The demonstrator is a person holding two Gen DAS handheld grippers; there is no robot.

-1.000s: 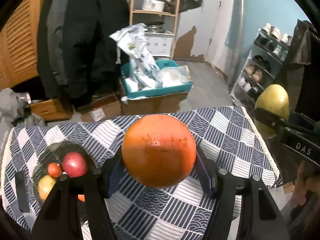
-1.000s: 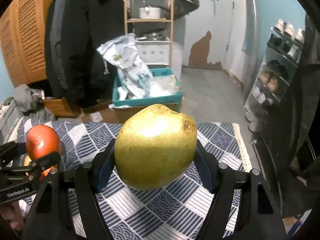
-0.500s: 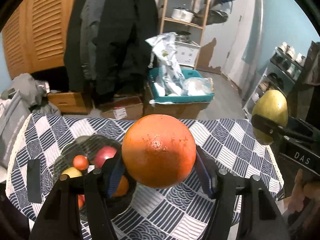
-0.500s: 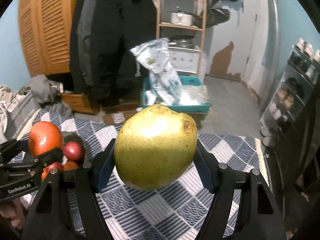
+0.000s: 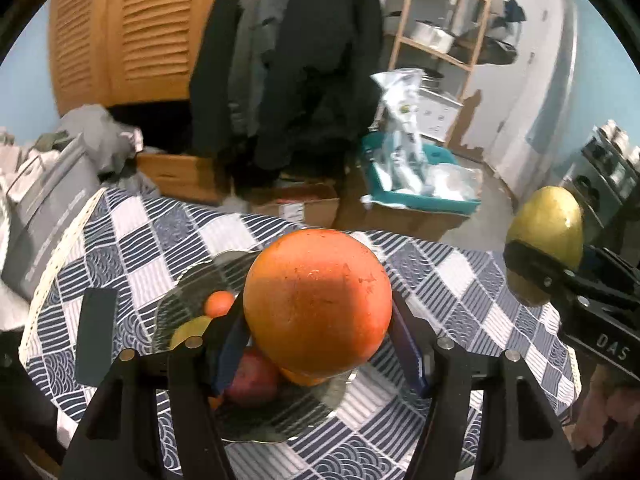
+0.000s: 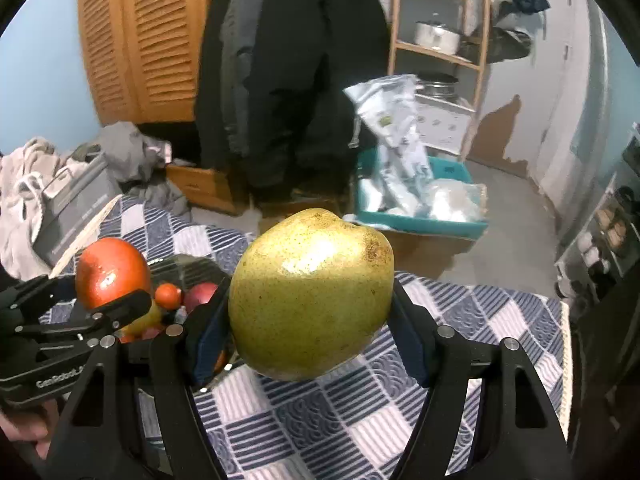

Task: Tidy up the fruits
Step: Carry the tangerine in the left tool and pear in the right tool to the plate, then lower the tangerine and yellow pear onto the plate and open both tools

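A lived-in home, part entryway, part storeroom. Beyond the jaws, dark coats (image 6: 288, 72) hang beside louvred wooden doors (image 6: 140, 36); a wooden shelf (image 6: 440, 40) holds a pot (image 6: 436, 34). A teal crate (image 6: 420, 196) of plastic bags sits on cardboard boxes (image 5: 304, 206) on the concrete floor. Right of the jaws stands a shoe rack (image 6: 608, 232); below them, a table (image 6: 460, 360) under a blue-and-white patterned cloth. Laundry (image 6: 24, 200) is heaped at left.
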